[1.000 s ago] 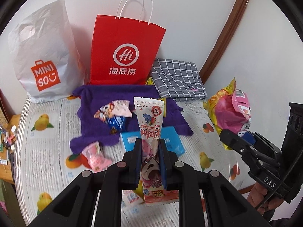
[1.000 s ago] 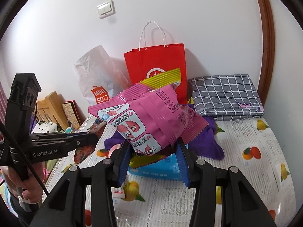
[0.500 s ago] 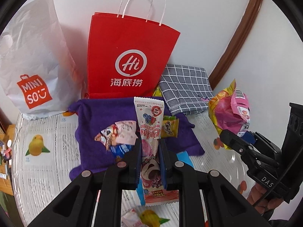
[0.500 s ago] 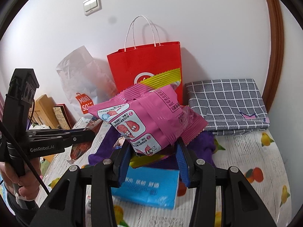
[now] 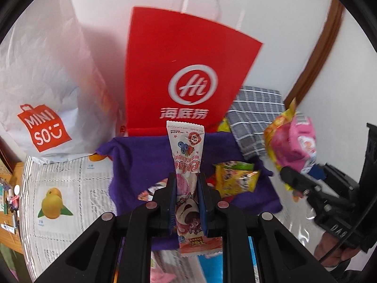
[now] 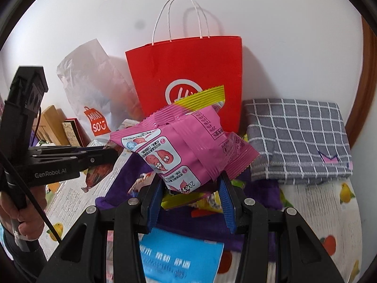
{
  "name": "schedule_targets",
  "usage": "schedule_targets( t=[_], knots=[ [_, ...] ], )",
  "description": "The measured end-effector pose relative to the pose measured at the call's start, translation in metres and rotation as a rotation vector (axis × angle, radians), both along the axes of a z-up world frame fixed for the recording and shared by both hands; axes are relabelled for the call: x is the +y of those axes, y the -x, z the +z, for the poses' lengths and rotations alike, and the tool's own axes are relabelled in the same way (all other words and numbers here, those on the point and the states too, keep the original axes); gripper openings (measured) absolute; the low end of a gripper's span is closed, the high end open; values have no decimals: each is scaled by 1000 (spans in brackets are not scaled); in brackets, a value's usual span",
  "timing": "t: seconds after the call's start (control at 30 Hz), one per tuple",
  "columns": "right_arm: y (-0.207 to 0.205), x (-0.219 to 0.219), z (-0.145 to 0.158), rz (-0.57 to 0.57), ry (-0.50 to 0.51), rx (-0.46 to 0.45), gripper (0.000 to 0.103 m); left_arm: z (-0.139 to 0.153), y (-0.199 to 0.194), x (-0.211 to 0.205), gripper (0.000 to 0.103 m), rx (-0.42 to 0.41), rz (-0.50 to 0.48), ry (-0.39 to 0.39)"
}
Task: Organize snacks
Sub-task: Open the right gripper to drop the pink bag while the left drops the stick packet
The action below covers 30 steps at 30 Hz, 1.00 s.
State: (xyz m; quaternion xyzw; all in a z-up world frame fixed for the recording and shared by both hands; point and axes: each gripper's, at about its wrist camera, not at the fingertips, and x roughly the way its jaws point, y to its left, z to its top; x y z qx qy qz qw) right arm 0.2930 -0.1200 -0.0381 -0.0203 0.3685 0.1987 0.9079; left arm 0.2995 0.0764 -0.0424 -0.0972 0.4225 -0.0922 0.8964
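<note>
My left gripper (image 5: pixel 187 184) is shut on a long white and pink snack packet (image 5: pixel 186 151), held upright above a purple cloth (image 5: pixel 139 160) in front of the red paper bag (image 5: pixel 188 70). My right gripper (image 6: pixel 192 195) is shut on a pink snack pack (image 6: pixel 179 151) with a yellow-edged pack (image 6: pixel 202 96) behind it. It also shows in the left wrist view (image 5: pixel 294 151), at the right. The red bag stands open-topped against the wall in the right wrist view (image 6: pixel 188 70). Yellow snack packs (image 5: pixel 235 176) lie on the cloth.
A white MINISO bag (image 5: pixel 47 94) stands left of the red bag. A folded grey checked cloth (image 6: pixel 297 139) lies at the right by the wall. A blue packet (image 6: pixel 179 257) lies near the front. The table (image 5: pixel 59 184) has a fruit-print cover.
Both grippers have moved forward toward the red bag with their packets still held. The bag now looks larger and nearer in both views.
</note>
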Motion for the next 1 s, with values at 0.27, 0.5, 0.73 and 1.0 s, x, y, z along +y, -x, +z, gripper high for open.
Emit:
schedule_targets(
  t=[0.27,0.5,0.73,1.0],
  knots=[
    [-27,20,-23,44,-2,42,45,-24,-15,22,16,61,63,-1],
    [-35,28,-50,85,17,116,45,-41,-23,16,16,98,50,-4],
    [-41,42,-80,120,89,206,45,-46,-25,13,17,116,52,-5],
    [-39,52,-94,129,134,226,45,-48,-28,17,18,125,63,11]
  ],
)
